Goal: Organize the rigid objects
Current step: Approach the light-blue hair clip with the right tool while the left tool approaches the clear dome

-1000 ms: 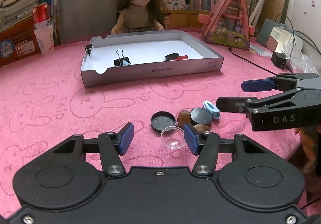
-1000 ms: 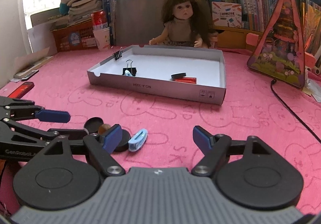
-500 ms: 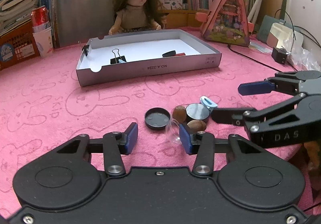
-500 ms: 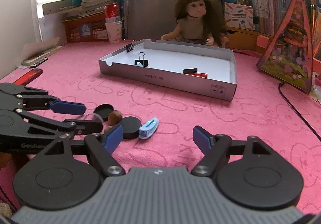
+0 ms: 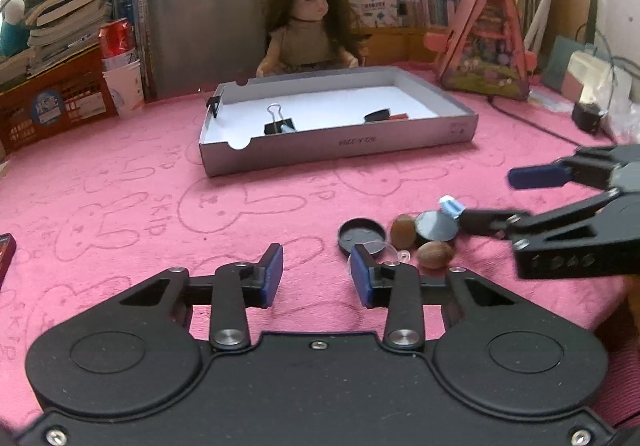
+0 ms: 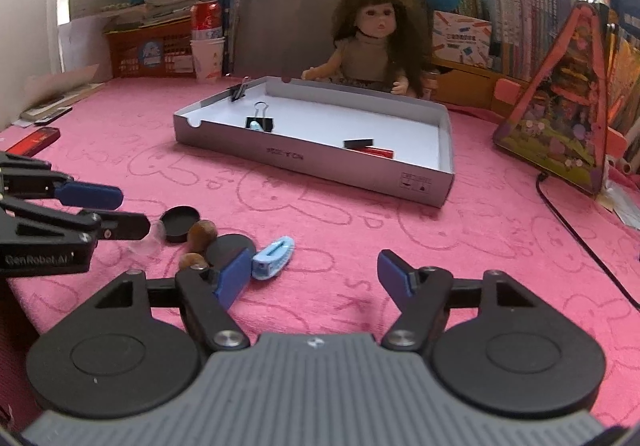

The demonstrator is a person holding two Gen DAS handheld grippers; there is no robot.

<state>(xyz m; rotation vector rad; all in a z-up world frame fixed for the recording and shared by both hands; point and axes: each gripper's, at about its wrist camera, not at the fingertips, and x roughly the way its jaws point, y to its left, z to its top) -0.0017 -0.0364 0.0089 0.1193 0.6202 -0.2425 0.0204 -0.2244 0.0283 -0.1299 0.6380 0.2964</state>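
A small heap lies on the pink cloth: a black lid (image 5: 362, 235) (image 6: 179, 218), a black disc (image 5: 436, 226) (image 6: 230, 246), two brown nuts (image 5: 435, 253) (image 6: 202, 231), a clear dome (image 5: 394, 255) and a light blue clip (image 5: 451, 206) (image 6: 274, 257). My left gripper (image 5: 318, 280) (image 6: 126, 212) is open and empty, just left of the heap. My right gripper (image 6: 314, 278) (image 5: 486, 200) is open and empty, right of the heap by the blue clip. A grey cardboard tray (image 5: 340, 144) (image 6: 320, 162) further back holds a binder clip (image 5: 279, 123) (image 6: 260, 121), a black piece and a red piece.
A doll (image 5: 310, 32) sits behind the tray. A pink triangular toy house (image 5: 486, 36) stands at the back right with a black cable (image 6: 580, 234) on the cloth. A red can on paper cups (image 5: 120, 62), a crate and books line the back left.
Both grippers have drawn back from the heap and swung left. The left jaws have narrowed slightly. The heap has not moved.
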